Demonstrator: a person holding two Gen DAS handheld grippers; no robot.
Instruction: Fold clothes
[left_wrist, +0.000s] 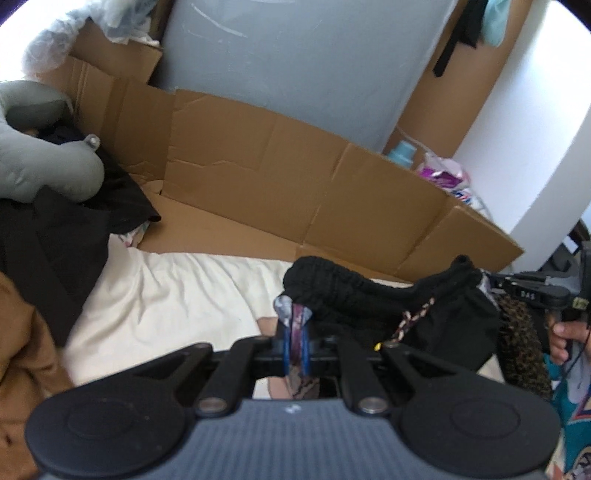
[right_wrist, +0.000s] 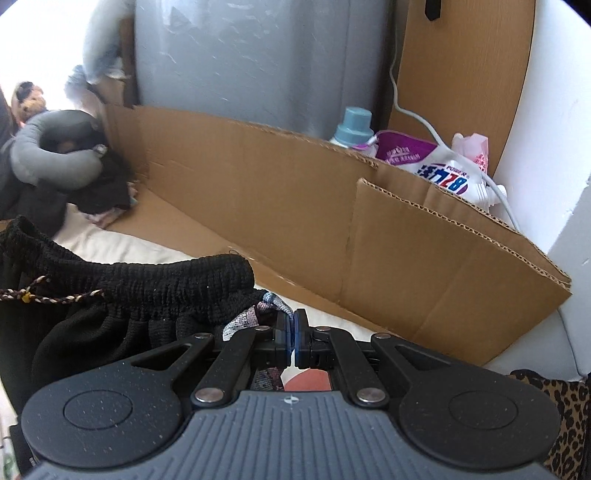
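Left wrist view shows the black shorts (left_wrist: 391, 295) strung by their gathered waistband between the two tools, lifted off the pale bed sheet (left_wrist: 159, 295). The left tool (left_wrist: 295, 325) is pinched nearly shut on a patterned scrap of fabric at the band's left end; the right tool (left_wrist: 495, 286), held in a hand (left_wrist: 559, 338), bites the opposite end at the far right of that picture. From the right wrist view, its own jaws are fully closed on that same corner, the waistband running away leftward with the drawstring (right_wrist: 55, 297) dangling. So the long axis lies side to side, one hand at each end, neither nearer. I'd judge the next lay-down wants both ends carried level toward the cardboard wall (left_wrist: 277, 173) beyond.
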